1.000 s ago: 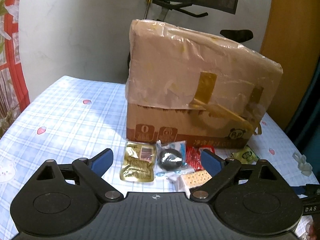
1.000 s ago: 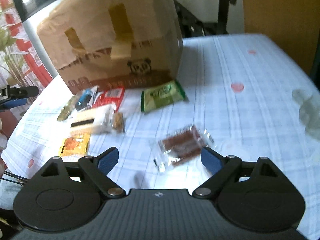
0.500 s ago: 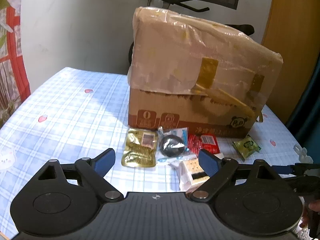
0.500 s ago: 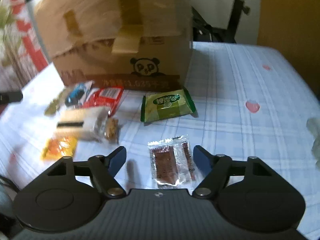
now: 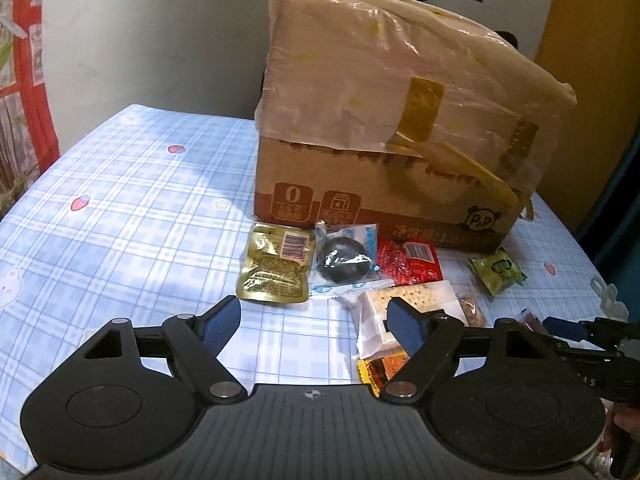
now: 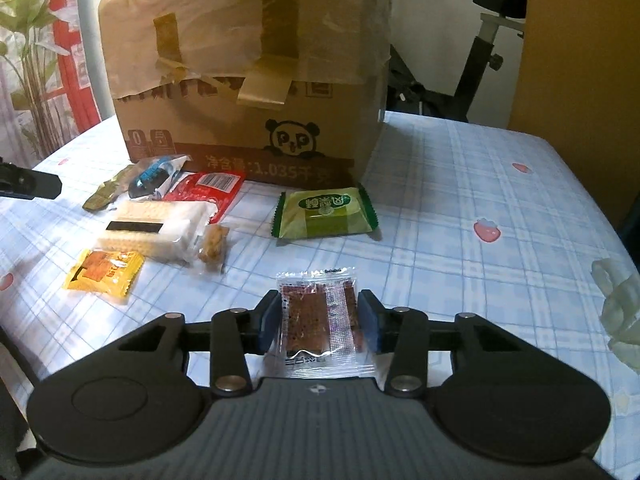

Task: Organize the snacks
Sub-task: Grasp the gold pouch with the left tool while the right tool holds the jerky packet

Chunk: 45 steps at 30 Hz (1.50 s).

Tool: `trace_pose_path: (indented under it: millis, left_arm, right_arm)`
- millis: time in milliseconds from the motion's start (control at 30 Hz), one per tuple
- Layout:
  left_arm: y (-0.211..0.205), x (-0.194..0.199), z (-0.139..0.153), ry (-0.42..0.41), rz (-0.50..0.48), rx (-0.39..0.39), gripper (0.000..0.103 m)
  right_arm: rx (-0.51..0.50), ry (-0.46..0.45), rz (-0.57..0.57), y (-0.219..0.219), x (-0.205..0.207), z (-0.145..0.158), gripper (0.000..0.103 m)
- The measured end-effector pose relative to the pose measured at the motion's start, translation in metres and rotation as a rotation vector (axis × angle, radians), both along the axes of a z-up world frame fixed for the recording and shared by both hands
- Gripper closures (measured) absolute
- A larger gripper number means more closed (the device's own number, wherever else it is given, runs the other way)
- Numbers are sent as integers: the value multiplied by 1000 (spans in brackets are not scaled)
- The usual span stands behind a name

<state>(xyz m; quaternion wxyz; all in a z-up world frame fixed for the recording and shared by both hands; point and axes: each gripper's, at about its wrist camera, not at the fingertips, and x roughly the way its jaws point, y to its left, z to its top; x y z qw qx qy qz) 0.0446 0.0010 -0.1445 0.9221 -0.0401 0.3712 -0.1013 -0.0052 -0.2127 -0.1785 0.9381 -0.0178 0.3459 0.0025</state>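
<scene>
Clear crinkled sachet (image 6: 319, 320) of flat brown squares lies on the checked tablecloth (image 6: 460, 208), between your right gripper (image 6: 319, 322) pads.

Your right jaws are closing, blue ribbed pads at the sachet's edges. Your left gripper (image 5: 316, 322) jaws stand apart, closing on nothing, near the rectangular cracker pack (image 5: 416, 300). The taped cardboard box (image 6: 248, 80) stands behind.
</scene>
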Motion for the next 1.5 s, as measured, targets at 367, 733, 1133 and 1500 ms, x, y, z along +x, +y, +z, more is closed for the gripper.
trace_pose_path:
  millis: [367, 733, 1133, 1500]
  left_arm:
    - [1, 4, -8, 31, 26, 0, 24]
    - [9, 41, -21, 27, 31, 91, 35]
    - [1, 79, -43, 25, -47, 153, 36]
    - [-2, 85, -50, 8, -79, 169, 35]
  right_arm:
    - [-25, -24, 49, 5, 15, -4, 58]
    - [-22, -68, 63, 3, 10, -10, 58]
    - [-4, -75, 61, 0, 9, -9, 58]
    - [-2, -75, 61, 0, 9, -10, 58]
